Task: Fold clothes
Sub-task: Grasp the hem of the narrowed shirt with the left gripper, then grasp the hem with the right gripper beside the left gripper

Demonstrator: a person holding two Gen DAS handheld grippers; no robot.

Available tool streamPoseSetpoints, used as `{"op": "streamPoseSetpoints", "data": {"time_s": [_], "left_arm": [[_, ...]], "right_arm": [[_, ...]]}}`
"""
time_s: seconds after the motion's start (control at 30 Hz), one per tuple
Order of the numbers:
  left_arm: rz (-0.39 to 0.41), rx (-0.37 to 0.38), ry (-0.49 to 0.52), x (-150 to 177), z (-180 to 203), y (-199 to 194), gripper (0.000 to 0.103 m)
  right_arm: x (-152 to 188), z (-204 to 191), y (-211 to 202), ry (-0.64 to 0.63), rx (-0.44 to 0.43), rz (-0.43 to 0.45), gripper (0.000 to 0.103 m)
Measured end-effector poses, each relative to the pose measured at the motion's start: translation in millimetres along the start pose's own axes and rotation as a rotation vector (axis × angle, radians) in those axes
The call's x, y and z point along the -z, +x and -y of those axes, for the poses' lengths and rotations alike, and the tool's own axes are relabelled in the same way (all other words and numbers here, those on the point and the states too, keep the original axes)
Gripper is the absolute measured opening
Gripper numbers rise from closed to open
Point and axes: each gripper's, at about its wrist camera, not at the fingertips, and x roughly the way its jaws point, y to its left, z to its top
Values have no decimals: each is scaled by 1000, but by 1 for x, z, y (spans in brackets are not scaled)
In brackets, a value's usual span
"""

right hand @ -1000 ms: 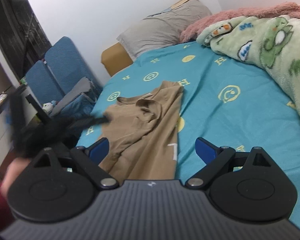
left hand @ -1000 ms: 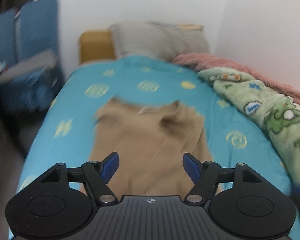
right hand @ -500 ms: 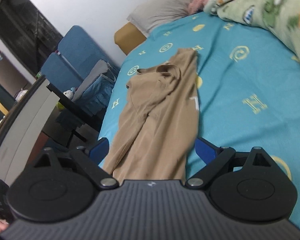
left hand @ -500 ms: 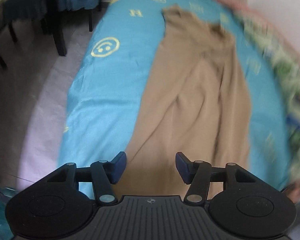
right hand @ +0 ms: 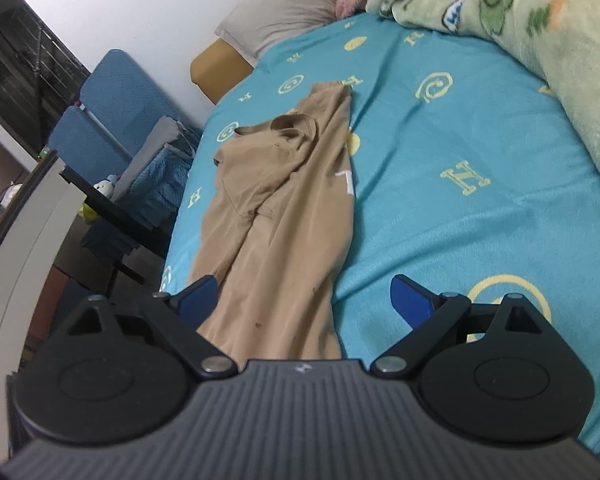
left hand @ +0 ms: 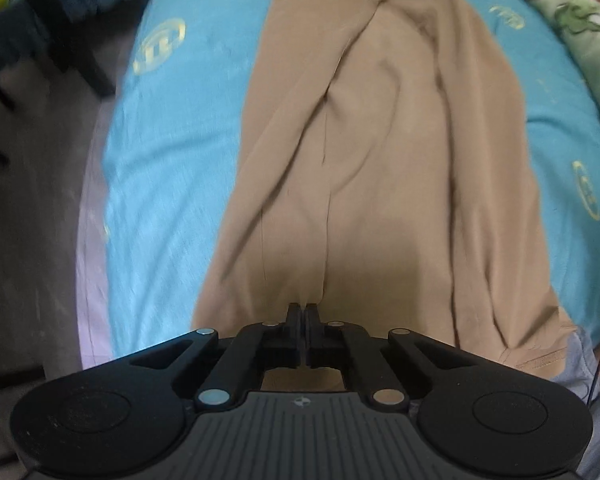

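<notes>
One tan shirt lies lengthwise on the bed, collar toward the pillow and hem at the near edge, where both grippers can reach it. It is already narrowed, with its sides turned in toward the middle.

The left gripper points steeply down over the hem. Its fingers are clenched tight together, pinched at the cloth near the hem's middle. Creases in the fabric run toward the fingertips, which suggests a fold of cloth is caught, but the contact itself is hidden beneath the fingers.

The right gripper sits lower-angled at the same end, its blue-padded fingers released and wide apart, straddling the shirt's near part without pressing it.

Judgement: this hold at the hem prepares a lengthwise fold toward the collar. The right gripper likely needs its own hold on the hem first, so the edge lifts evenly.
</notes>
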Motion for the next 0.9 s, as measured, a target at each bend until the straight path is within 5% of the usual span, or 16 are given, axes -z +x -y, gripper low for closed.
{"op": "streamPoseSetpoints", "data": {"time_s": [0.2,0.33,0.53,0.63,0.7,0.8,0.87,0.9], "left_arm": [[214,14,106,20,15,-63,1],[320,50,261,35,52,-98,1],[241,131,375,40,96,-82,2],[169,232,285,33,84,-69,15],[162,289,190,27,68,-68,52],[183,370,-42,14,30,-63,63],[170,357,-203,9,1,-48,70],[147,338,-280,7,-12,-38,73]], "right_arm": [[-8,7,-2,31,4,22,94],[-10,8,-3,36,13,35,94],[-4,8,-6,-12,16,9,94],[2,13,-12,12,-41,-29,94],[9,19,-18,62,-104,-61,94],[25,27,-21,138,-170,-128,94],[34,30,-19,168,-175,-170,94],[37,32,-17,188,-175,-197,83]]}}
